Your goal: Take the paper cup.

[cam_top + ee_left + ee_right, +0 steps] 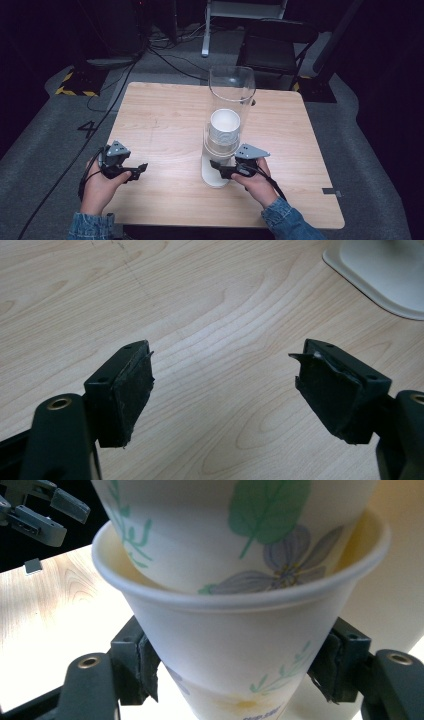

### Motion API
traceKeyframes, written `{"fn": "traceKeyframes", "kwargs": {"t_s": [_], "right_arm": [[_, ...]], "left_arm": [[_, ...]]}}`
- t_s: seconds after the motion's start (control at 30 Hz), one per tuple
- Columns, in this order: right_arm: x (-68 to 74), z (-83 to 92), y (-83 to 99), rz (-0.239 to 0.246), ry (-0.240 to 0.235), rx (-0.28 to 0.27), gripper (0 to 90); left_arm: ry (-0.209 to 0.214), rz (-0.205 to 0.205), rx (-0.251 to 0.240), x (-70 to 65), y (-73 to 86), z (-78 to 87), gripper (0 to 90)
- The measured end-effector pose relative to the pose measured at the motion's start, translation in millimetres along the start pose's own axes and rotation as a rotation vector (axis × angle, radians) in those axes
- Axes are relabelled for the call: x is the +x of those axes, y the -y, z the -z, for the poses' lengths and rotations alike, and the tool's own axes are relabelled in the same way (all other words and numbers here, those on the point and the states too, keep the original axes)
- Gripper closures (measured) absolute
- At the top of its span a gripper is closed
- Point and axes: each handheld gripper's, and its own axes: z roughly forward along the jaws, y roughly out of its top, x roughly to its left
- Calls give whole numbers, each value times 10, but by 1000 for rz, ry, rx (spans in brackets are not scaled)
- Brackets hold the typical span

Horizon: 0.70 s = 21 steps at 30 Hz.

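Note:
A clear tube dispenser (232, 95) stands on a white base (214, 176) near the table's middle, with a stack of white paper cups (224, 127) inside. My right gripper (216, 166) reaches in under the tube. In the right gripper view its jaws (240, 672) are shut on the lowest paper cup (240, 625), pads pressing both sides below the rim. A second cup with a leaf and flower print (225, 525) nests inside it. My left gripper (142, 167) rests at the table's left front, open with nothing between its fingers (225, 385).
The wooden table (165, 115) has bare room at left and behind the dispenser. The white base's corner (385, 275) lies ahead and right of the left gripper. A black chair (272, 47) and cables lie on the floor beyond the table.

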Motion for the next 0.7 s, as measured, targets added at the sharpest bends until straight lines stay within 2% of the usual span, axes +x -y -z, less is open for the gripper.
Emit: {"fn": "traceKeyframes", "kwargs": {"t_s": [0.43, 0.7], "right_arm": [[16, -37, 125, 18, 8, 24, 314], [41, -71, 247, 42, 29, 61, 313]], "left_arm": [[9, -7, -3, -2, -32, -25, 225], [13, -7, -6, -5, -50, -37, 224]]}}
